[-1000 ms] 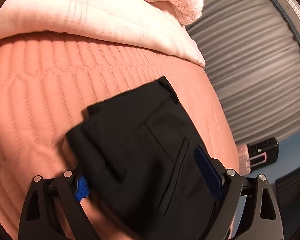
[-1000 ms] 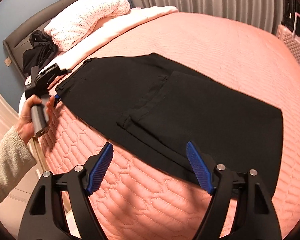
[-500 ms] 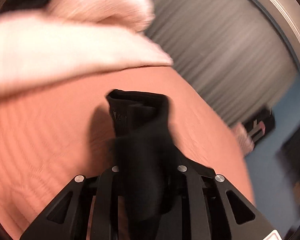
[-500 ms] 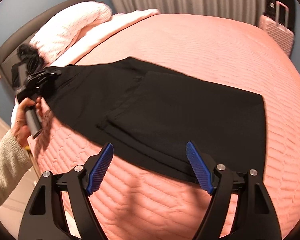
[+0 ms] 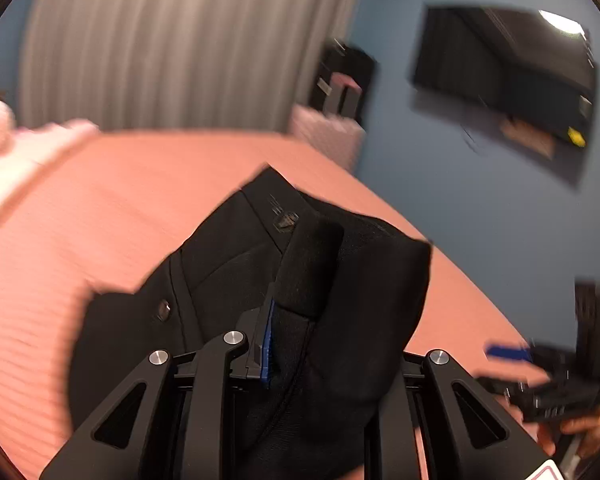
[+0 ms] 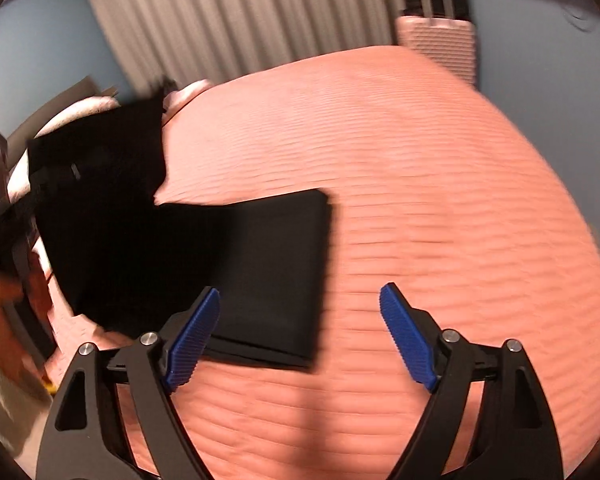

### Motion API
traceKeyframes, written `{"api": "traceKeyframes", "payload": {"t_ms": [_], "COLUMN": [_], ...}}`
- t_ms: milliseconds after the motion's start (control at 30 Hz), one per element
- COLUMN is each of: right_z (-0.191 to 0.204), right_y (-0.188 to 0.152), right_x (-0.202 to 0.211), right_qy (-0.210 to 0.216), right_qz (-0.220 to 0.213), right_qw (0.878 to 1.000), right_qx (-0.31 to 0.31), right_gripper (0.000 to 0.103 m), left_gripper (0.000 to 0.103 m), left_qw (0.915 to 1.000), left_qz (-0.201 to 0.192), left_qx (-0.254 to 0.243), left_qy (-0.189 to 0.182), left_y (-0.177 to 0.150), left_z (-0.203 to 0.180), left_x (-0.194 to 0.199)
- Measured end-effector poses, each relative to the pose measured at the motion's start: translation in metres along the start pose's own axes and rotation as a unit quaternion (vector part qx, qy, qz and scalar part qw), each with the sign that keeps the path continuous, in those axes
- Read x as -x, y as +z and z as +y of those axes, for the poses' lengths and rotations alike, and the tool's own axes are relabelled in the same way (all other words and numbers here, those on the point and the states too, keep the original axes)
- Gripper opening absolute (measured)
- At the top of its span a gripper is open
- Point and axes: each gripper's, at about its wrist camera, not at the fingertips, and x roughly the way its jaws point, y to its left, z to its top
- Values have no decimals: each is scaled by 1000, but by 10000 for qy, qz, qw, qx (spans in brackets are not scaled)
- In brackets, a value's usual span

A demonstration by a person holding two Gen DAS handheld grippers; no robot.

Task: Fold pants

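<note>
Black pants (image 6: 268,264) lie partly folded on the pink quilted bed (image 6: 440,200). My left gripper (image 5: 284,332) is shut on the waistband end of the pants (image 5: 340,280) and holds it lifted above the bed; the raised cloth also shows at the left of the right wrist view (image 6: 100,184). My right gripper (image 6: 300,336) is open and empty, low over the bed at the near edge of the folded leg end. It also shows at the right edge of the left wrist view (image 5: 540,384).
A pink suitcase (image 6: 440,44) stands beyond the bed by the grey curtain (image 6: 240,16). Pillows (image 5: 4,148) lie at the head of the bed. A dark screen (image 5: 500,80) hangs on the blue wall.
My left gripper closed on the waistband and lifted it up and over toward the leg end. My right gripper shifted right along the pants' near edge and stayed open.
</note>
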Motion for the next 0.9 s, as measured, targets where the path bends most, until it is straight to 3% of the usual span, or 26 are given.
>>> {"api": "traceKeyframes", "payload": {"t_ms": [67, 133, 167, 267, 467, 633, 700, 733, 767, 833, 900], "right_z": [-21, -41, -51, -67, -81, -74, -71, -69, -68, -63, -55], "right_y": [-4, -6, -8, -12, -9, -4, -1, 0, 0, 2, 4], "right_x": [4, 4, 4, 3, -5, -5, -8, -10, -12, -23, -30], "right_qy": [-86, -123, -113, -79, 140, 252, 283, 333, 379, 569, 729], "right_qz": [-23, 1, 18, 97, 142, 160, 117, 113, 132, 206, 291], "right_qw": [9998, 9994, 9990, 9986, 9977, 9991, 9991, 9989, 9986, 9969, 9949], "right_qx": [-172, -333, -425, -519, -643, -289, -288, -304, -337, -499, -631], "right_gripper": [81, 81, 81, 81, 81, 81, 81, 81, 81, 81, 81], "left_gripper": [16, 16, 16, 18, 26, 27, 49, 86, 90, 87, 76], "left_qw": [9978, 9927, 9918, 9926, 9922, 9954, 9957, 9965, 9975, 9976, 9969], "left_qz": [609, 1172, 1237, 981, 1066, 880, 779, 720, 658, 598, 607], "left_qx": [-65, -212, -296, -638, -368, -365, -314, -256, -233, -132, 242], "left_qy": [-241, -175, -89, 329, 537, -18, -387, -342, -93, 332, 438], "left_y": [-31, -61, -67, -73, -63, -61, -55, -52, -49, -42, -31], "left_z": [-35, -62, -65, -89, -80, -65, -47, -39, -34, -28, -25], "left_x": [-51, -90, -103, -110, -110, -34, 3, 13, 16, -2, -30]}}
